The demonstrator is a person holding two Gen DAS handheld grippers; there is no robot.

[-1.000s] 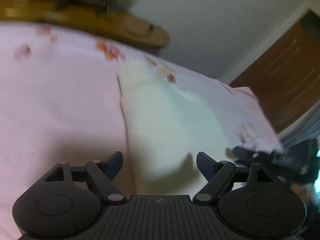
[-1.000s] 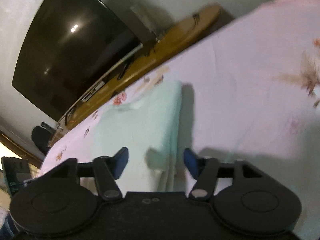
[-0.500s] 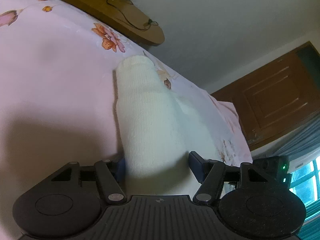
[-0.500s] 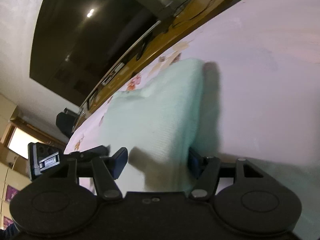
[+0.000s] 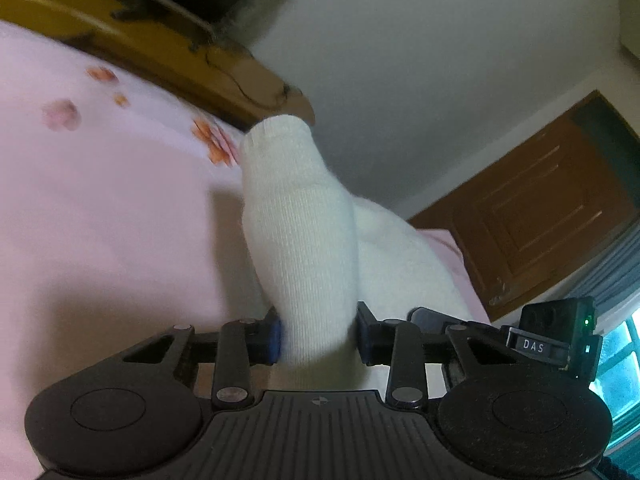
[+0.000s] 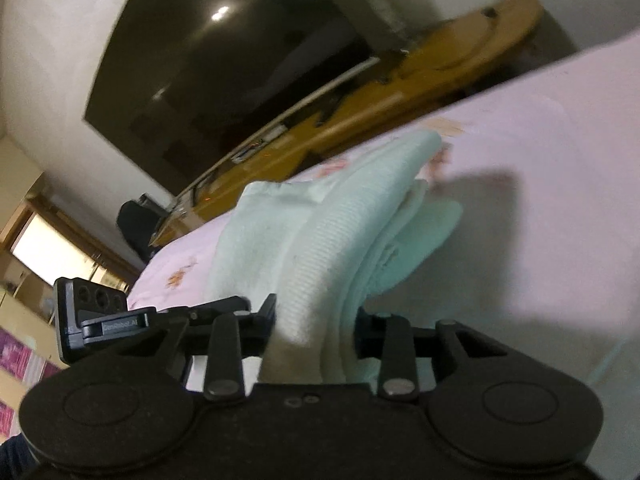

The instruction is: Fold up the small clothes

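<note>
A pale knitted sock lies on a pink flowered sheet. My left gripper is shut on its near end, and the sock rises off the sheet ahead of the fingers. In the right wrist view the same sock looks light green and bunched. My right gripper is shut on its other near edge, with the fabric squeezed between the pads. The right gripper shows at the right of the left wrist view, and the left gripper at the left of the right wrist view.
A wooden shelf runs behind the bed, with a dark TV screen on the wall above it. A brown wooden door stands to the right. A window glows at the far right.
Both grippers closed from open onto the near edge of the sock. The sock has lifted off the sheet and bunched up.
</note>
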